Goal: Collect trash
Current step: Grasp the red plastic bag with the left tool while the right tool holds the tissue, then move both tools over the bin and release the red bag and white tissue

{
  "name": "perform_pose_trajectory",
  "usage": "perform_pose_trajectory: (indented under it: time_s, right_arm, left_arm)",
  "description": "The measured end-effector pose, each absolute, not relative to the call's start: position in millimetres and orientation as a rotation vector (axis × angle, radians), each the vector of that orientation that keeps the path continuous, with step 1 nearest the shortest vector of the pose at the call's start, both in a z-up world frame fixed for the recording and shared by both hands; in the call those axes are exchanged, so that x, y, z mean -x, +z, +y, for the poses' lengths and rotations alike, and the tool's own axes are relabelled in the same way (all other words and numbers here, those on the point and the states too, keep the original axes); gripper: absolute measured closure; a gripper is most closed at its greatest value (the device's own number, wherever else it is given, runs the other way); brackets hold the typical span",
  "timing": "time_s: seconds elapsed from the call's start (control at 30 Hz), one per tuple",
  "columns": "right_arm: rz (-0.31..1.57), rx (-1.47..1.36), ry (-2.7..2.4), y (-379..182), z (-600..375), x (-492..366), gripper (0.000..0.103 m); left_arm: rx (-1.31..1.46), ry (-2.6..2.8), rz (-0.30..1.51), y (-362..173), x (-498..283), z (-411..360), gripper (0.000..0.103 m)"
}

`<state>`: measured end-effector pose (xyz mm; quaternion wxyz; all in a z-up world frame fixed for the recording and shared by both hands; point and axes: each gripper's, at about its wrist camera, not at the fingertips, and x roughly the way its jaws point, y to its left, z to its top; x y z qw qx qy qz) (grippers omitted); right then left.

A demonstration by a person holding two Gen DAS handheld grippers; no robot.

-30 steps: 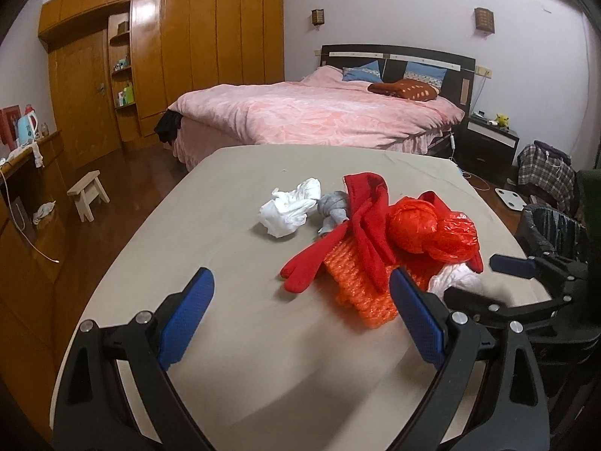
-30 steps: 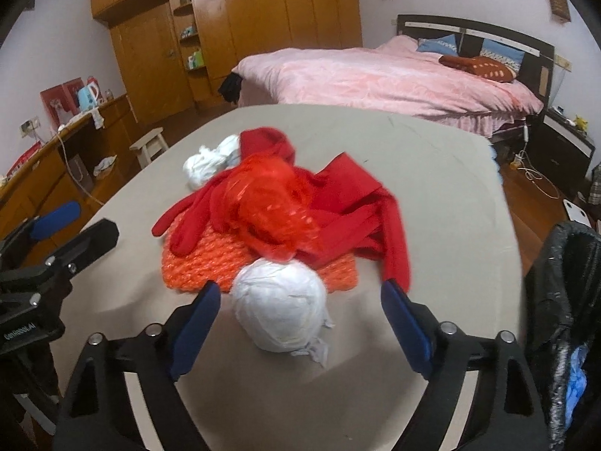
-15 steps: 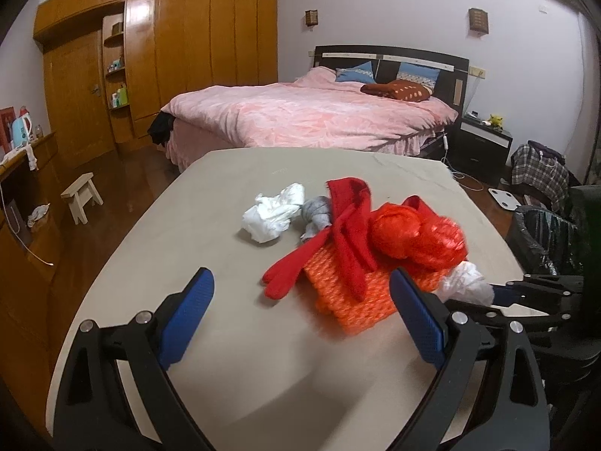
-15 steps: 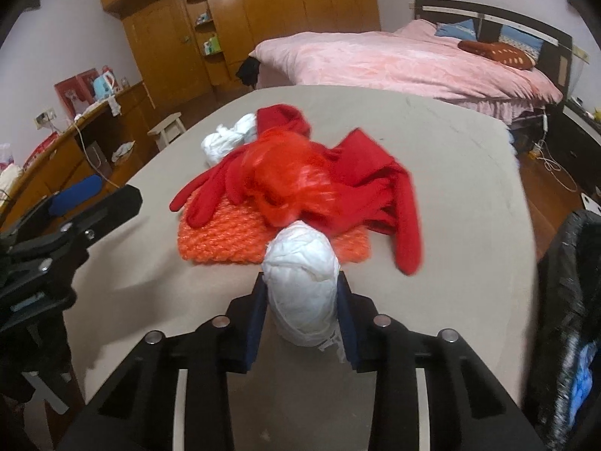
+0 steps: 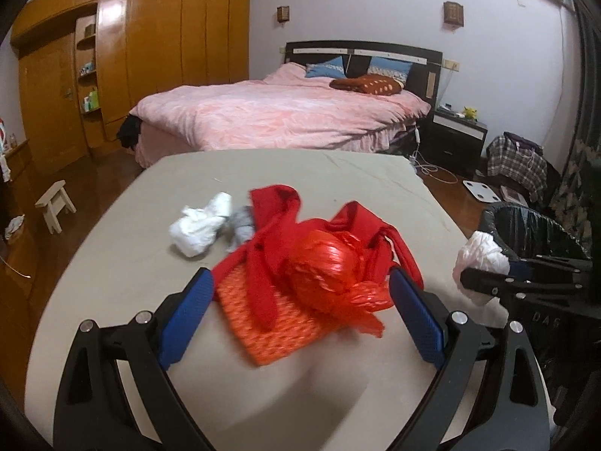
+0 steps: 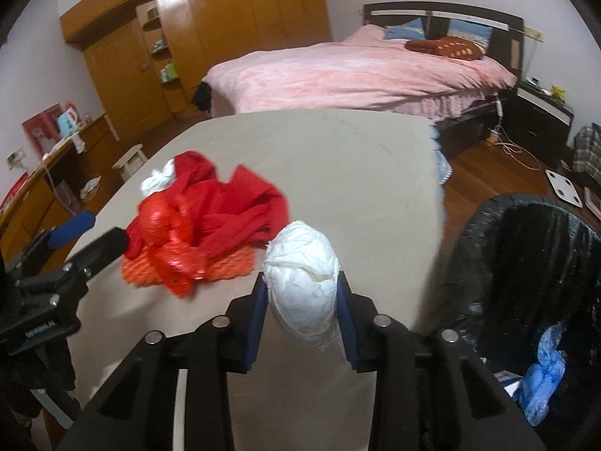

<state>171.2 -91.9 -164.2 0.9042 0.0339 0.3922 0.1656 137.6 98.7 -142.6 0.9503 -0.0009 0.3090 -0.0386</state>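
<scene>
My right gripper (image 6: 302, 308) is shut on a white plastic bag ball (image 6: 300, 274) and holds it above the table's right edge, beside the black-lined trash bin (image 6: 526, 255). The ball also shows in the left wrist view (image 5: 480, 259). My left gripper (image 5: 300, 319) is open, its jaws on either side of a red plastic bag ball (image 5: 330, 267) that lies on an orange net (image 5: 270, 319) and red cloth (image 5: 278, 206). A crumpled white paper (image 5: 199, 225) and a grey wad (image 5: 242, 225) lie further back.
The beige table (image 5: 150, 263) carries the pile. The bin holds blue trash (image 6: 544, 372). A pink bed (image 5: 285, 112) stands behind, a small stool (image 5: 56, 203) at left, a nightstand (image 5: 458, 139) at right.
My right gripper closed on the white ball and lifted it right toward the bin. My left gripper moved forward to straddle the red bag ball.
</scene>
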Motion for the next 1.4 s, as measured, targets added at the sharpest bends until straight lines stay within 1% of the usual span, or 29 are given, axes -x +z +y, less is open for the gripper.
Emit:
perform_pose_trajectory:
  time_s: [0.07,0.1,0.13,0.17,0.23,0.3,0.33,0.37,0.4,0.47,0.6,1.03,1.4]
  right_arm:
    - [0.814,-0.073,0.333,-166,-95,-173,0.068]
    - [0.814,-0.072,0.33,-167,-96,-174,0.068]
    - [0.813,-0.069,0.326,-167,-97,-175,0.068]
    - [0.812,-0.066,0.325,-168,-97,-174,0.068]
    - [0.809,-0.064,0.327,-168,-97,-176,0.068]
    - [0.81,-0.067,0.328,-169,-98,-176,0.068]
    - [0.812,-0.068,0.329,-170,-98,-176,0.068]
    - [0.814,-0.068,0.328,-171,-98,-176,0.068]
    - [0.816,-0.068,0.329,-172,-98,-176,0.068]
    - [0.819,-0.07,0.33,-173,-99,-175,0.068]
    - [0.806,-0.074,0.332,-168,-101,-172,0.068]
    - [0.73,-0.091,0.338,-131,-113,-150,0.068]
    - [0.678,-0.108,0.271,-104,-156,-123,0.068]
  left_arm:
    - [0.004,-0.08,0.633,-145,-144,94,0.012]
    - [0.004,-0.08,0.633,-146,-147,91,0.014]
    - [0.004,-0.082,0.635,-148,-150,90,0.02]
    - [0.002,-0.083,0.643,-150,-156,87,0.023]
    - [0.001,-0.075,0.653,-153,-161,84,0.024]
    - [0.002,-0.069,0.666,-157,-166,83,0.034]
    - [0.005,-0.065,0.676,-160,-169,83,0.043]
    - [0.009,-0.067,0.685,-162,-171,82,0.056]
    - [0.013,-0.068,0.691,-163,-172,83,0.061]
    - [0.017,-0.065,0.694,-164,-171,83,0.064]
    - [0.026,-0.074,0.674,-156,-161,83,0.065]
    - [0.024,-0.114,0.6,-115,-121,71,0.065]
    - [0.002,-0.194,0.565,-94,-118,32,0.065]
